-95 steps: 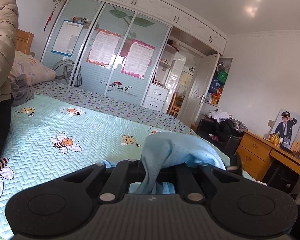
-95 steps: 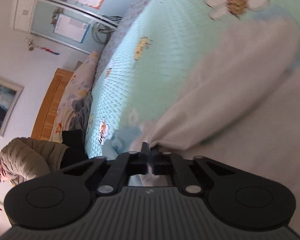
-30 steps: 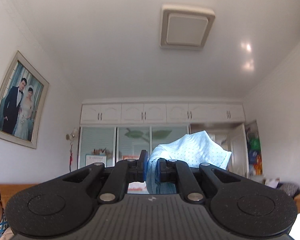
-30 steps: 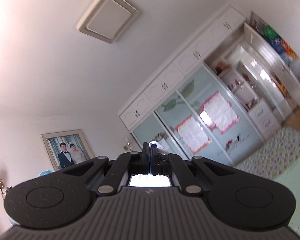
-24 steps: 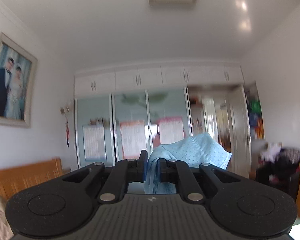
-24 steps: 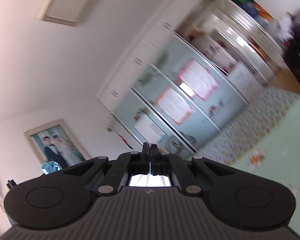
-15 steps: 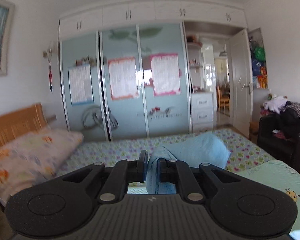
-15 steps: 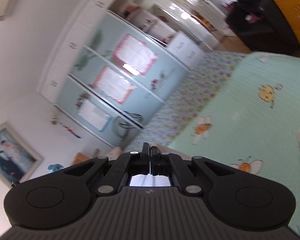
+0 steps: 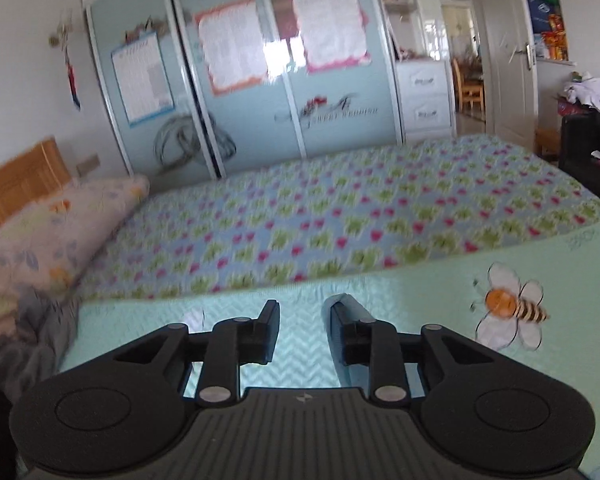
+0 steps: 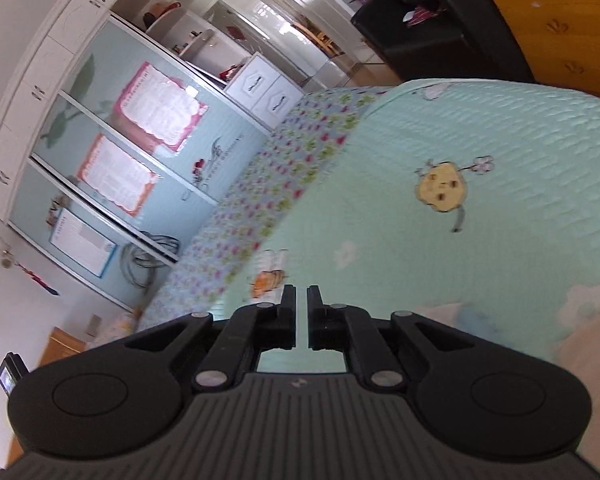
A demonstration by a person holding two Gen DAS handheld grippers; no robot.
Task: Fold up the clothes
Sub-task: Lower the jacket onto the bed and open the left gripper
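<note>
Clothes (image 10: 592, 344) show only as a pale, soft bit of cloth with a faint blue patch beside it. It lies flat on the green bee cover of the bed (image 10: 500, 240), close to your right gripper (image 10: 301, 300). I think that is near the side edge of the bed far from the wardrobe (image 9: 260, 60). So little of it shows that you cannot tell which way it points or where its long side runs. Your right gripper has only a thin gap. Its jaws are opening, and nothing is between them. Your left gripper (image 9: 302, 320) has a wider gap. Its jaws are opening too, and only the bed cover shows between them. No cloth shows in that view, only the pillow (image 9: 60, 232) at the head end. Both grippers tip down toward the bed, so I think they are getting ready to pinch the cloth for a fold.
</note>
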